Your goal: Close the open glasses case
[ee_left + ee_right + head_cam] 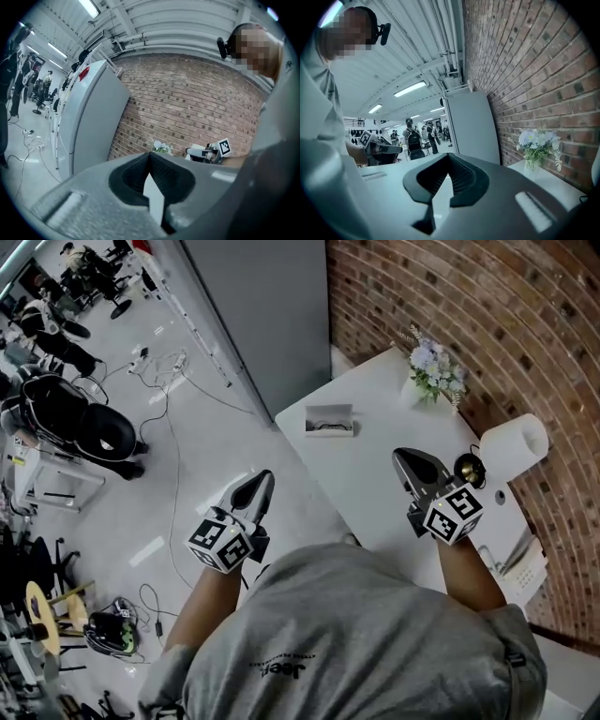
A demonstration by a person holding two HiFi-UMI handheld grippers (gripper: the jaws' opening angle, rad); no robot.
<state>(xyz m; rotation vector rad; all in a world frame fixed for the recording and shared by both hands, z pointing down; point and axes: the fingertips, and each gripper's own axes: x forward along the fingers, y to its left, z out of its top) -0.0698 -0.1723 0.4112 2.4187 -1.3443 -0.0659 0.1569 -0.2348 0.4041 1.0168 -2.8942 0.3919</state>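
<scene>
The open glasses case (329, 420) lies flat on the white table (375, 484) near its far left corner, with a dark pair of glasses showing inside. My left gripper (261, 480) hangs over the floor just left of the table edge, nearer to me than the case; its jaws (150, 154) are shut and empty. My right gripper (406, 458) is above the table, right of the case and nearer to me, also shut (449, 155) with nothing in it. In the right gripper view a low flat shape, probably the case (375, 176), lies to the left.
A vase of flowers (433, 371) stands at the table's far edge by the brick wall (469, 296). A paper roll (514, 444) and a small brass bell (468, 468) sit at the right. A grey cabinet (272, 306) stands behind the table. Cables lie across the floor (169, 381).
</scene>
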